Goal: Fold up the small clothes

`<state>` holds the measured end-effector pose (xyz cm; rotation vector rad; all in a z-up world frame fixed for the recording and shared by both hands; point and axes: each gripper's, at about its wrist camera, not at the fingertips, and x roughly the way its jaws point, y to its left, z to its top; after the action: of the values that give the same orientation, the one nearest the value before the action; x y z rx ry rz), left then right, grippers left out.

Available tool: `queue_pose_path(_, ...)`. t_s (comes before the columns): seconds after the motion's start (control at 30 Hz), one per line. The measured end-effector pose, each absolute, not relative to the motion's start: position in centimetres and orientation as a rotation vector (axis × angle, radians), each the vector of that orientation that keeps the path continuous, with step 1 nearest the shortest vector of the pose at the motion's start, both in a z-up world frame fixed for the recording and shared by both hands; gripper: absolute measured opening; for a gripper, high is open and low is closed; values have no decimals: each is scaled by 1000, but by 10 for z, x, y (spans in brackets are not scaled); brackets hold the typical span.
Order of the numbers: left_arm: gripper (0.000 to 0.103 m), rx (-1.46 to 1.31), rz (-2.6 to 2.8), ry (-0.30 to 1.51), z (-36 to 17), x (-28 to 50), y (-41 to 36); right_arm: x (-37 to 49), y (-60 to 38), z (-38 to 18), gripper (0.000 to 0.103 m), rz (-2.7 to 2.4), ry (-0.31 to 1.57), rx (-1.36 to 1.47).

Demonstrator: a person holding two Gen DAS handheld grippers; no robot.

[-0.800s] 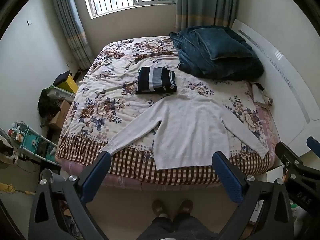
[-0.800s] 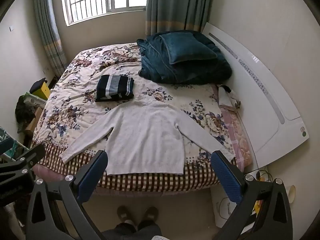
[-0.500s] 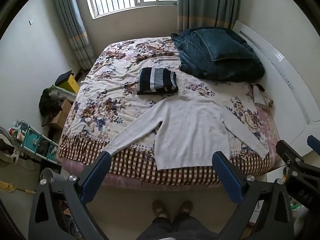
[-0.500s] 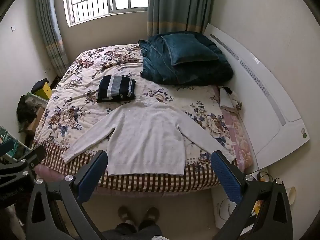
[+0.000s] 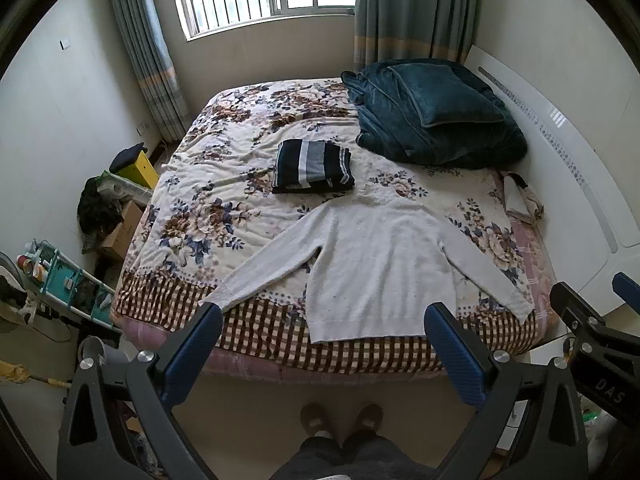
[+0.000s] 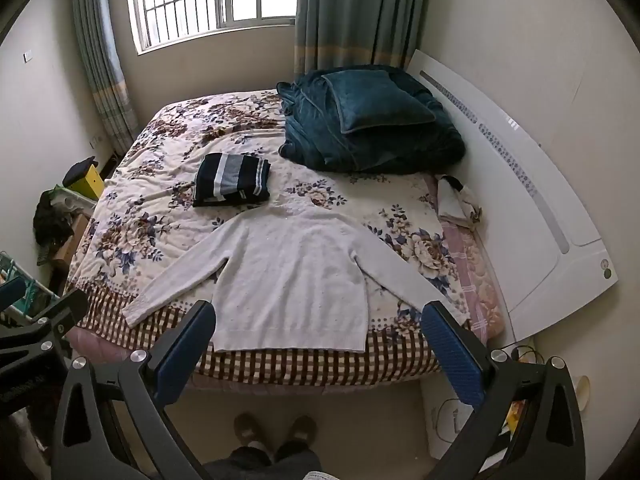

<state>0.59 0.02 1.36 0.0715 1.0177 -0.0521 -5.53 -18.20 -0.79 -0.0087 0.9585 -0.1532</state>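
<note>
A white long-sleeved sweater lies flat, sleeves spread, at the near edge of the floral bed; it also shows in the right wrist view. A folded dark striped garment lies behind it, also in the right wrist view. My left gripper is open and empty, held above the floor in front of the bed. My right gripper is open and empty, likewise short of the sweater's hem.
A teal blanket with a pillow is piled at the bed's far right by the white headboard. A small cloth lies at the right edge. Boxes and a teal rack stand left of the bed. The person's feet are below.
Both grippers have tilted up slightly, so the bed sits a little lower in both views. Nothing on the bed has moved.
</note>
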Motion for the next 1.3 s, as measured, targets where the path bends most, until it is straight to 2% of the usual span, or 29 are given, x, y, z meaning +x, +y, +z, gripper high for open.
queue_pose_path(1.3,103,60,-48,997,21,7,-4,-51,-188,13,103,-136,943,-27)
